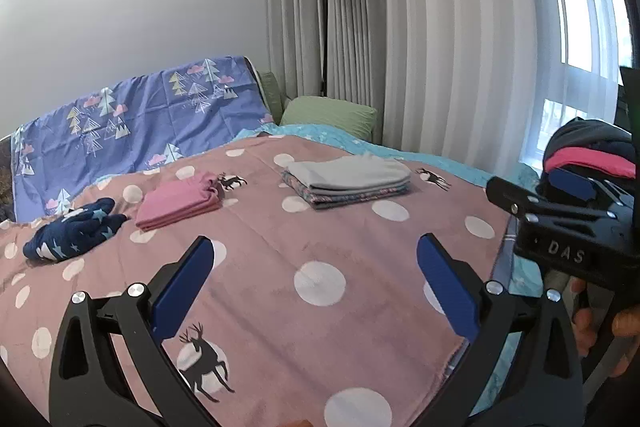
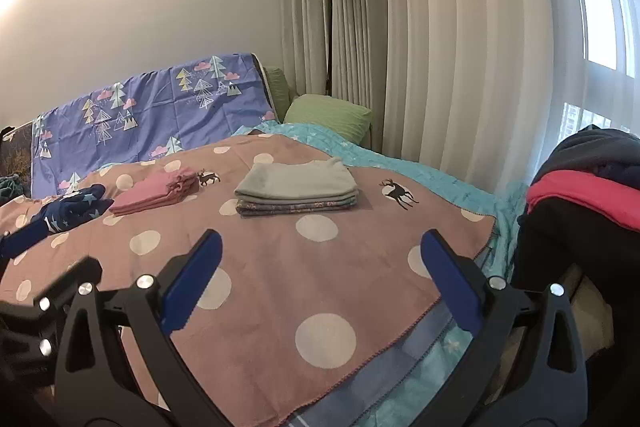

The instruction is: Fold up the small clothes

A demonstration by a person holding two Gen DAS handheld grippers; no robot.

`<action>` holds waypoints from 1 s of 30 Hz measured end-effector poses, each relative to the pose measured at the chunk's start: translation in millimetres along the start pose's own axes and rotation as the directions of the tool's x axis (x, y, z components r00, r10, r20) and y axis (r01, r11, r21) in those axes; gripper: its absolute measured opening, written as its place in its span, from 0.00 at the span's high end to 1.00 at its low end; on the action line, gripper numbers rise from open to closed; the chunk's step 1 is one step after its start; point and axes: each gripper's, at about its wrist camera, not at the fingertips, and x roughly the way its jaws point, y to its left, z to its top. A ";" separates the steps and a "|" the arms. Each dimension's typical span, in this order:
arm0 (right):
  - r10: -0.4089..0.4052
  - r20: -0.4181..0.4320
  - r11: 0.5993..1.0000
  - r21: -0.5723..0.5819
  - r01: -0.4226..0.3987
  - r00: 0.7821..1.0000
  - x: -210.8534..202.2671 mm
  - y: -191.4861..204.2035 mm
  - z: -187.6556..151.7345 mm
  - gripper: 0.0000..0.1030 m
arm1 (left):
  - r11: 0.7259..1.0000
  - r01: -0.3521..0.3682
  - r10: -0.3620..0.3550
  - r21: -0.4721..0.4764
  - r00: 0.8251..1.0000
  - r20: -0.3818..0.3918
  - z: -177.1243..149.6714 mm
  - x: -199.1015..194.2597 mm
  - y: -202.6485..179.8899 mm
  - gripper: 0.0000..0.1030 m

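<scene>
The dotted blanket is soft, matt, fuzzy cloth; on it, the folded stack is smooth fabric. Both grippers have matt black plastic frames with shiny metal screws.

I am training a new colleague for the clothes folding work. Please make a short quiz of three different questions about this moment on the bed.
1. True or false: the left tool and the right tool each grip a garment.
2. Which item on the pink blanket is not folded?
A. grey stack
B. pink garment
C. navy star garment
3. Fill in: the pile of dark and red clothes lies to the ____ of the blanket.

Key: 1 false, both are open and hold nothing; 2 C; 3 right.
</scene>
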 end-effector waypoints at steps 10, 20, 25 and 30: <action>0.003 -0.015 1.000 -0.014 -0.003 1.000 -8.1 -0.3 -5.5 0.02 | 1.000 0.004 -0.004 0.000 1.000 -0.019 -12.7 -6.3 -7.4 0.01; -0.004 -0.021 1.000 -0.020 0.004 1.000 -10.6 -0.4 -10.4 0.02 | 1.000 0.008 -0.008 0.020 1.000 0.001 -11.0 -12.0 -13.9 0.01; -0.015 -0.020 1.000 -0.017 0.014 1.000 -10.0 -3.5 -11.4 0.02 | 1.000 -0.005 0.005 0.015 1.000 -0.002 -10.8 -11.8 -13.5 0.01; -0.015 -0.027 1.000 -0.015 0.015 1.000 -7.0 -4.0 -11.9 0.02 | 1.000 -0.008 0.008 0.014 1.000 0.007 -9.2 -13.8 -12.2 0.01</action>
